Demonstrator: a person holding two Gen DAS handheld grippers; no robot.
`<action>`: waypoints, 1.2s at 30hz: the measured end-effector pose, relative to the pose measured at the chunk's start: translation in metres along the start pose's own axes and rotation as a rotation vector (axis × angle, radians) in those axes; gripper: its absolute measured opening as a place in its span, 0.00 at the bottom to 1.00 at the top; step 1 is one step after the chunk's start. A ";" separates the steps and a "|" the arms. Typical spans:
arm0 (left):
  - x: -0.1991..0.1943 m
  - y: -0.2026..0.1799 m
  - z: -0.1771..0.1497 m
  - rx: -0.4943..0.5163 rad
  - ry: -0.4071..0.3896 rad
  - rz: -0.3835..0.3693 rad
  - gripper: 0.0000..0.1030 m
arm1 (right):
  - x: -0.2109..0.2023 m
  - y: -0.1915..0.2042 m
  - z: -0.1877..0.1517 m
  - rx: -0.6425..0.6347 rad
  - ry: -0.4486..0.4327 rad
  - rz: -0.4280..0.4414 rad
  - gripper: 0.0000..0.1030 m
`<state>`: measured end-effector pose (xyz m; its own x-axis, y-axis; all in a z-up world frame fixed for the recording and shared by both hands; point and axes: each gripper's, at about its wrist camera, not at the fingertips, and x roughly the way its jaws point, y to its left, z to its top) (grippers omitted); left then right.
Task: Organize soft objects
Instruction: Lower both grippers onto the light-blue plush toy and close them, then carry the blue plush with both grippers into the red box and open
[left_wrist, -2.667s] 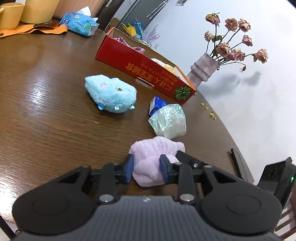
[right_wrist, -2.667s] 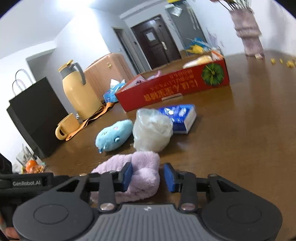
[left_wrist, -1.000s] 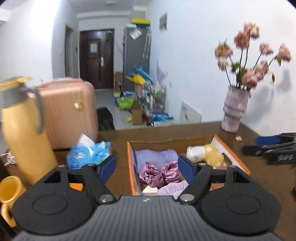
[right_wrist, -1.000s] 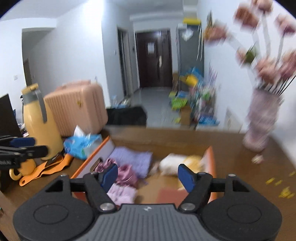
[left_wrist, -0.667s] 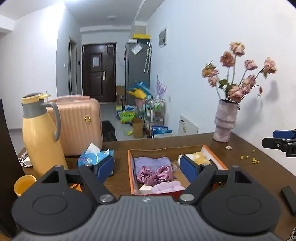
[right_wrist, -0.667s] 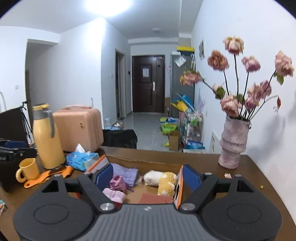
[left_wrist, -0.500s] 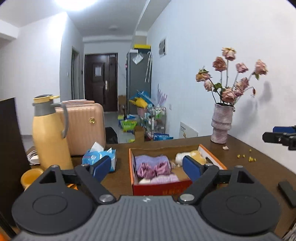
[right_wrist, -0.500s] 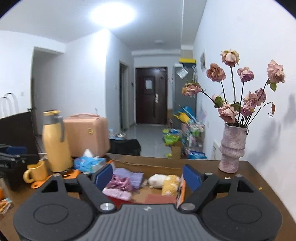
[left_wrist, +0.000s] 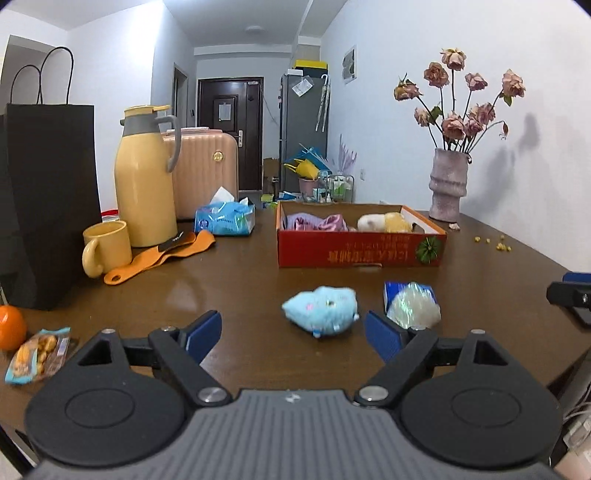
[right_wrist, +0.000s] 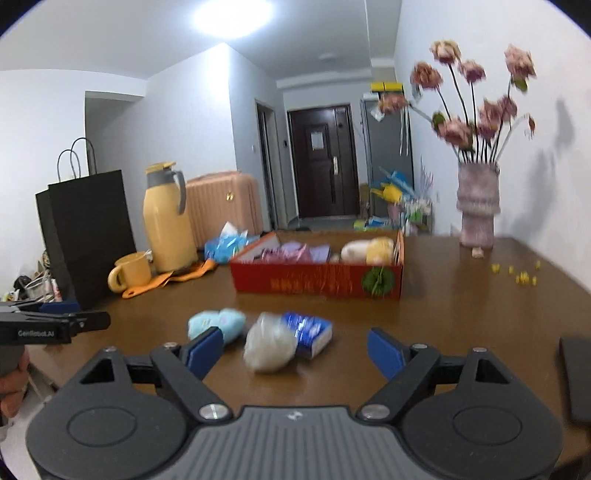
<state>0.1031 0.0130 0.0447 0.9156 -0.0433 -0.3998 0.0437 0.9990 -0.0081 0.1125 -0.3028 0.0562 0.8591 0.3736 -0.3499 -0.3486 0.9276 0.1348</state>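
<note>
A light blue plush toy (left_wrist: 322, 309) lies on the brown table, just beyond my open, empty left gripper (left_wrist: 293, 334). It also shows in the right wrist view (right_wrist: 218, 325). A crinkly clear plastic bundle (left_wrist: 414, 305) and a blue packet (right_wrist: 308, 332) lie to its right. The red box (left_wrist: 360, 253) behind holds purple cloths (left_wrist: 317, 222) and a white-yellow plush (left_wrist: 384, 222). My right gripper (right_wrist: 295, 352) is open and empty, above the table in front of the plastic bundle (right_wrist: 269, 347).
A yellow thermos (left_wrist: 146, 177), yellow mug (left_wrist: 107, 247), orange strap (left_wrist: 162, 254) and tissue pack (left_wrist: 225, 218) stand at the left. A black bag (left_wrist: 48, 199), an orange (left_wrist: 11, 328) and a snack packet (left_wrist: 37, 354) are near left. A flower vase (left_wrist: 448, 184) stands back right.
The purple cloth I held with both grippers now lies in the red box. Both grippers have opened, pulled back from the box and dropped lower towards the blue plush and plastic bundle.
</note>
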 end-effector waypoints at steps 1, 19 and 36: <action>0.000 0.001 -0.001 0.000 0.000 -0.001 0.84 | -0.002 0.002 -0.004 -0.006 0.011 0.003 0.77; 0.119 0.033 0.005 -0.241 0.226 -0.135 0.72 | 0.156 0.053 0.012 0.086 0.104 0.123 0.62; 0.195 0.055 0.006 -0.372 0.289 -0.338 0.27 | 0.276 0.051 0.022 0.074 0.321 0.247 0.39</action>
<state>0.2869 0.0597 -0.0281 0.7265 -0.4082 -0.5528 0.1234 0.8688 -0.4795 0.3403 -0.1518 -0.0127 0.5879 0.5755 -0.5685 -0.4917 0.8123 0.3137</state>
